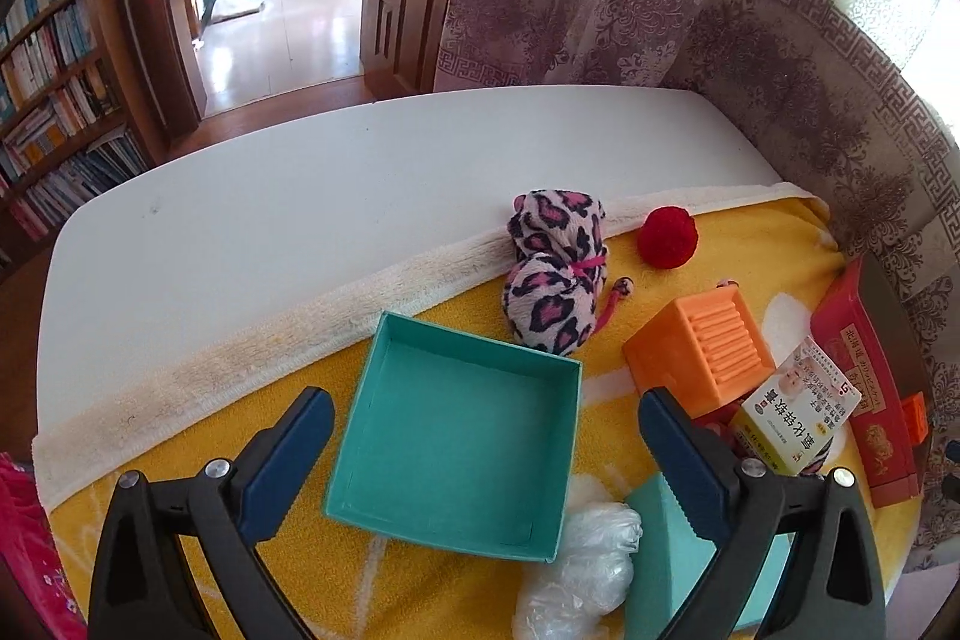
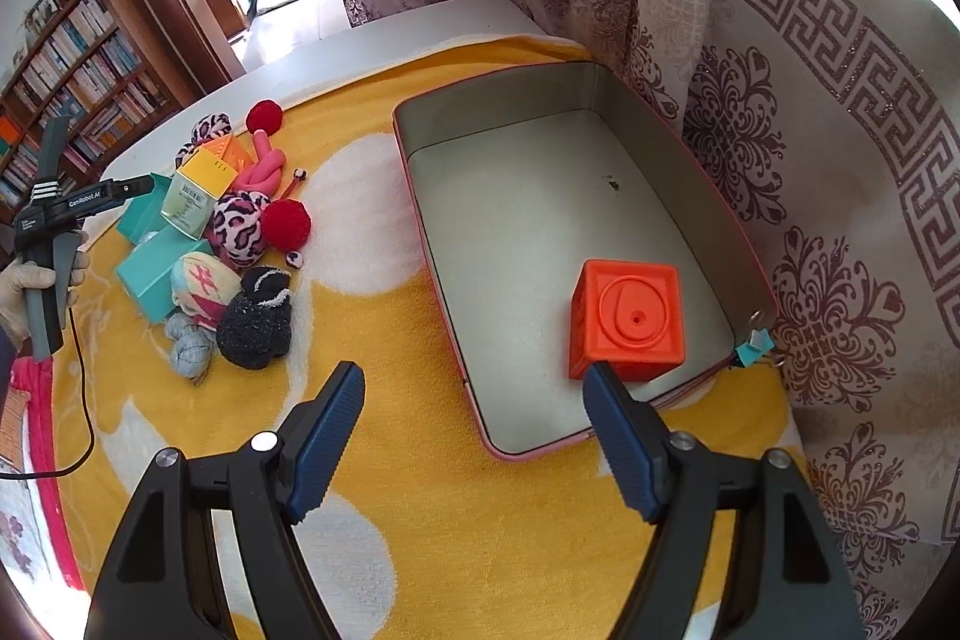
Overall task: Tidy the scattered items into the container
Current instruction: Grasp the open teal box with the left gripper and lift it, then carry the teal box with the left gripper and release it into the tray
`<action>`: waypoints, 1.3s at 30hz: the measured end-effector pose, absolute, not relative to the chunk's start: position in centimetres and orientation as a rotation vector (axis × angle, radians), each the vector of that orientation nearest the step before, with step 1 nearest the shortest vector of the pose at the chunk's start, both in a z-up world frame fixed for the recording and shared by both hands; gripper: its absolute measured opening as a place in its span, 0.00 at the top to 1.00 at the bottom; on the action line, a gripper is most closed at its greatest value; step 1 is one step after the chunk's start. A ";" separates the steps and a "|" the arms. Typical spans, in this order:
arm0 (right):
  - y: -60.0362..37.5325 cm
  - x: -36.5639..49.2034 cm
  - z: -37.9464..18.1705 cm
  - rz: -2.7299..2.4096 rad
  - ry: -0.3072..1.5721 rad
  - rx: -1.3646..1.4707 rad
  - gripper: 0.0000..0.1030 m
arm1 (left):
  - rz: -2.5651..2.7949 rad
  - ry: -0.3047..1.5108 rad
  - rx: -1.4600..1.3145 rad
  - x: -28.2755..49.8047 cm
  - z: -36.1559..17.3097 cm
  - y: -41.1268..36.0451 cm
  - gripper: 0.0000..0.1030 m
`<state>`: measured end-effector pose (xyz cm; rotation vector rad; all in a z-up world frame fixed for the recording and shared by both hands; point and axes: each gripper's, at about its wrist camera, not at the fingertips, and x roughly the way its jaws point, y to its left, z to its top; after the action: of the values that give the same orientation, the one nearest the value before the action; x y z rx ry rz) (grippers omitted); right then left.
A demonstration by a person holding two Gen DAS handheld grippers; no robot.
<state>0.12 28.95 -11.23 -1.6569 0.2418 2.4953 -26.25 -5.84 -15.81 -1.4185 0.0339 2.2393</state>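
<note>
On the yellow blanket (image 2: pixel 420 550): 1 pink-rimmed tin (image 2: pixel 600 196) holding 1 orange-red cube (image 2: pixel 627 322); 2 red pompoms (image 2: pixel 287 224), 2 leopard-print plush bundles (image 2: pixel 240 229), 2 teal boxes (image 2: pixel 153 274), 1 orange block (image 1: pixel 702 349), 1 medicine carton (image 1: pixel 792 406), 3 rolled socks (image 2: pixel 255 319).

my right gripper (image 2: pixel 471 403) has its fingers (image 2: pixel 327 436) wide apart, holding nothing. the red block (image 2: pixel 627 319) sits in the big tin box (image 2: pixel 432 244). to the left, socks, red pom-poms (image 2: pixel 287 224) and little boxes lie piled on the yellow blanket (image 2: pixel 420 460).
</note>
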 end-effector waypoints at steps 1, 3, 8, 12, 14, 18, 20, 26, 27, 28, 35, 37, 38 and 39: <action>28.8 0.1 -11.3 2.493 0.239 -1.661 0.24 | 2.217 0.042 -1.407 -26.2 -15.8 -5.7 0.00; 28.3 0.1 -11.4 2.490 0.231 -1.668 0.24 | 2.192 0.082 -1.400 -26.2 -16.0 -5.1 0.00; 27.4 0.2 -11.2 2.496 0.202 -1.671 0.24 | 2.210 0.285 -1.439 -26.5 -17.7 -3.4 0.00; 27.2 0.3 -11.0 2.494 0.192 -1.668 0.24 | 2.223 0.274 -1.464 -26.9 -18.5 -3.7 0.00; 27.1 0.4 -11.1 2.489 0.190 -1.673 0.23 | 2.220 0.255 -1.487 -27.2 -19.0 -4.0 0.00; 26.9 0.6 -11.3 2.486 0.186 -1.682 0.24 | 2.178 0.232 -1.582 -27.6 -20.6 -3.9 0.00; 26.9 0.7 -11.3 2.489 0.188 -1.682 0.24 | 2.201 0.249 -1.592 -27.5 -20.9 -3.6 0.00; 27.1 1.0 -11.2 2.499 0.200 -1.673 0.24 | 2.263 0.223 -1.660 -27.9 -20.8 -2.9 0.11; 27.1 1.0 -11.1 2.502 0.201 -1.671 0.24 | 2.266 0.210 -1.668 -27.9 -20.7 -2.9 0.11; 27.2 1.1 -11.1 2.505 0.201 -1.668 0.24 | 2.272 0.194 -1.674 -27.8 -20.5 -2.9 0.11; 27.8 1.3 -10.5 2.551 0.214 -1.639 0.24 | 2.366 0.055 -1.574 -25.8 -17.1 -4.0 0.12; 28.1 1.3 -10.4 2.562 0.221 -1.630 0.24 | 2.379 0.020 -1.537 -25.0 -15.6 -4.0 0.12; 28.2 1.3 -10.3 2.567 0.226 -1.626 0.24 | 2.382 0.002 -1.523 -24.5 -14.9 -4.4 0.13; 28.4 1.4 -10.3 2.573 0.230 -1.622 0.24 | 2.381 -0.017 -1.507 -24.3 -14.1 -4.6 0.13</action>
<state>1.36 28.43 -10.25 -1.6217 0.2302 2.5734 -24.28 -4.63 -14.11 -1.5072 -0.0168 2.3810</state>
